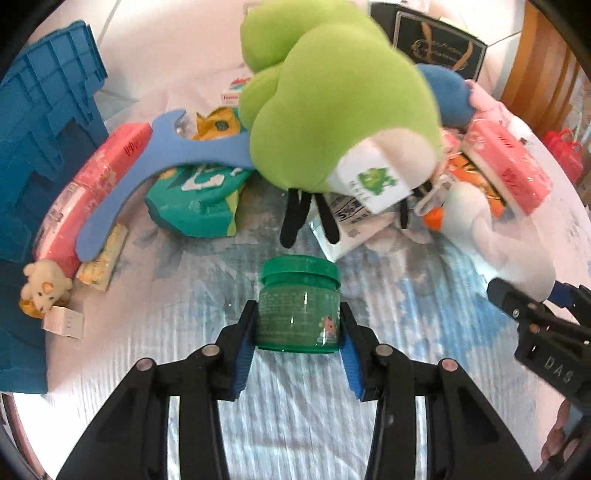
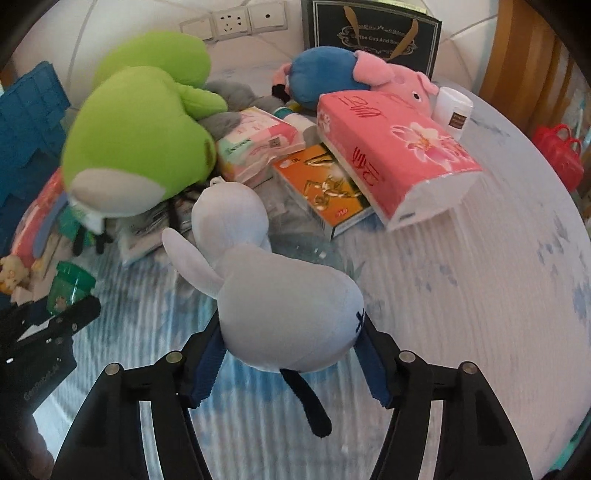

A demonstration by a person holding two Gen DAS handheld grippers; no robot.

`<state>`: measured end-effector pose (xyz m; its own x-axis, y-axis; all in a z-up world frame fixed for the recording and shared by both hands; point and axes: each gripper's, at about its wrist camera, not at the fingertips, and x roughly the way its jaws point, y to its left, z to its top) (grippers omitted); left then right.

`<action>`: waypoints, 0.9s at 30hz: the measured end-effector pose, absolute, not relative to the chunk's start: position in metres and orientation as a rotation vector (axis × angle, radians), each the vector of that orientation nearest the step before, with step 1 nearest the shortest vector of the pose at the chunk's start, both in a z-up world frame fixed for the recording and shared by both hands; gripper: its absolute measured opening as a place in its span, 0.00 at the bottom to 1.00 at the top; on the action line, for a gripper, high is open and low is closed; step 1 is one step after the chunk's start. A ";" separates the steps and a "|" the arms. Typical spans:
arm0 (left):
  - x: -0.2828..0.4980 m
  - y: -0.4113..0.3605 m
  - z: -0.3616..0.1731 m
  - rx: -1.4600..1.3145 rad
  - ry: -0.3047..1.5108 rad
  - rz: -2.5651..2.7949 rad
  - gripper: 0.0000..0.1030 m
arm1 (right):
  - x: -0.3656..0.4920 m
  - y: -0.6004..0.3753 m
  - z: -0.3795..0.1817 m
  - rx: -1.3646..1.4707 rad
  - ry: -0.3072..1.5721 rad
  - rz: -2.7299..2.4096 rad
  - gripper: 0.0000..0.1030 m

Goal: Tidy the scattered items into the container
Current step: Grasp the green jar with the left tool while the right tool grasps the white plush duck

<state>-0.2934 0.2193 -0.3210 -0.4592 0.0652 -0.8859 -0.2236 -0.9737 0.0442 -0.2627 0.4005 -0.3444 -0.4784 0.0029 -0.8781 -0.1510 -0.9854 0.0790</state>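
Note:
My left gripper is shut on a small green jar with a green lid, standing on the blue-patterned cloth; the jar also shows in the right wrist view. My right gripper is shut on a white plush bird, whose dark legs hang down; the bird also shows in the left wrist view. The blue plastic container stands at the far left. A big green plush lies in the pile behind the jar.
The pile holds pink tissue packs, an orange box, a teal packet, a blue hanger, a blue-pink plush and a small bear. A dark gift bag stands behind.

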 end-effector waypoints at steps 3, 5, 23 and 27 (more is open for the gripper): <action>-0.281 0.218 -0.307 -1.489 0.240 2.556 0.40 | -0.249 0.395 -0.330 -1.520 0.227 2.645 0.63; -0.271 0.213 -0.296 -1.454 0.244 2.574 0.40 | -0.238 0.390 -0.315 -1.481 0.228 2.677 0.63; -0.219 0.128 -0.123 -1.018 0.135 2.954 0.40 | -0.215 0.300 -0.126 -1.008 0.033 3.139 0.63; -0.205 0.093 -0.090 -0.916 0.121 3.074 0.40 | -0.215 0.261 -0.087 -0.902 -0.016 3.266 0.63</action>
